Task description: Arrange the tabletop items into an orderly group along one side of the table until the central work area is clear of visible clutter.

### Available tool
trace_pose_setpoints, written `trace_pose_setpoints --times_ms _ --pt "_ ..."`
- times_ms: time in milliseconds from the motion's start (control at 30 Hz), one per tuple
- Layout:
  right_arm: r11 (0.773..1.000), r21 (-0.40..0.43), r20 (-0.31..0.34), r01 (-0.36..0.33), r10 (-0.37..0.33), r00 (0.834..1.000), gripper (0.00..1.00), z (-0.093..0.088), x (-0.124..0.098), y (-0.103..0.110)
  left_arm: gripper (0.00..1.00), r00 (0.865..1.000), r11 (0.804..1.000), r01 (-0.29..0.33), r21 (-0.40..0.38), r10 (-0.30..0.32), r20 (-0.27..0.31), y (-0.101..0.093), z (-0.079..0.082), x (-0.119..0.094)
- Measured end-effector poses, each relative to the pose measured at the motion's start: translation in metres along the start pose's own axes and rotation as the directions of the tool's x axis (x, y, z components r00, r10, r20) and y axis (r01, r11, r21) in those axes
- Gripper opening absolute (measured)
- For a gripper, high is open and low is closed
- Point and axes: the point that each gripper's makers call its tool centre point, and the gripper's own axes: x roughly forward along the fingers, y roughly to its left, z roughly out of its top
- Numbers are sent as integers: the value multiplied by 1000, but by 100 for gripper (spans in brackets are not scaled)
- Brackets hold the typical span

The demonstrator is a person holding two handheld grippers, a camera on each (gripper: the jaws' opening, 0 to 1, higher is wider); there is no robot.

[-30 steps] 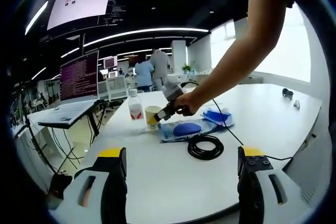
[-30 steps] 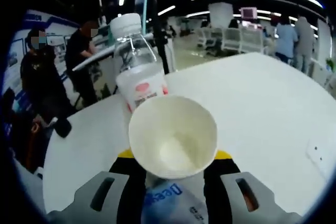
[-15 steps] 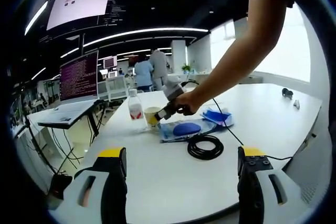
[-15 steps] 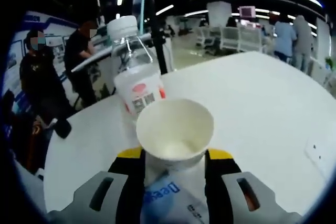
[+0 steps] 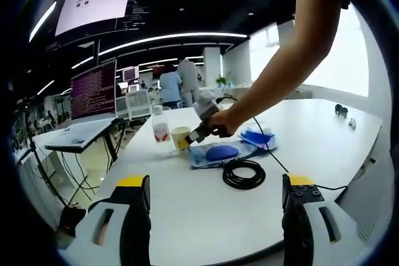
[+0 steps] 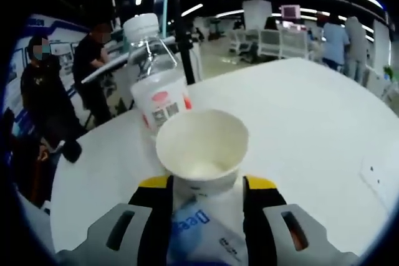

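White desk, rounded corner, carries all the items grouped at its far end in my left gripper view.

Item 1: paper cup, white inside, empty, upright. In my right gripper view it sits between my right gripper jaws, whose yellow-tipped ends close against its lower wall, so I am pinching the cup. In my left gripper view the same cup shows a yellow outer wall, with my hand and right gripper on it.

Item 2: clear plastic water bottle, white cap, red-and-white label, upright, just behind the cup in my right gripper view; I cannot tell whether the two touch. In my left gripper view the bottle stands just left of the cup.

Item 3: blue-and-white packet with printed lettering, lying under the cup between my right jaws.

Item 4: flat clear pouch with a blue oval inside, lying beside the cup.

Item 5: coiled black cable, near the pouch, on the near side of it.

Item 6: blue folded pack, beyond the pouch.

Item 7: my left gripper, jaws spread wide apart, nothing between them, held above the near desk edge, well apart from the group.

Surroundings: open laptop on a stand left of the desk; people standing in the far office.
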Motion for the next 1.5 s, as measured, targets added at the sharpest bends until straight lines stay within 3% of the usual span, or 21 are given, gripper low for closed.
trace_pose_setpoints --times_ms 333,600,833,1500 --pt "1000 20 14 12 -12 1000 41 0 -5 -7 87 1000 1000 -1 -1 1 -1 0 0 0" --pt "1000 7 22 11 -11 1000 47 6 7 -4 87 1000 1000 -1 -1 1 -4 0 -1 0" --pt "1000 8 26 6 -6 1000 39 7 13 -2 87 1000 1000 0 -4 0 -5 0 -1 0" --pt "1000 -14 21 8 -7 1000 37 2 4 -3 87 1000 1000 -1 -3 1 -9 0 -2 1"
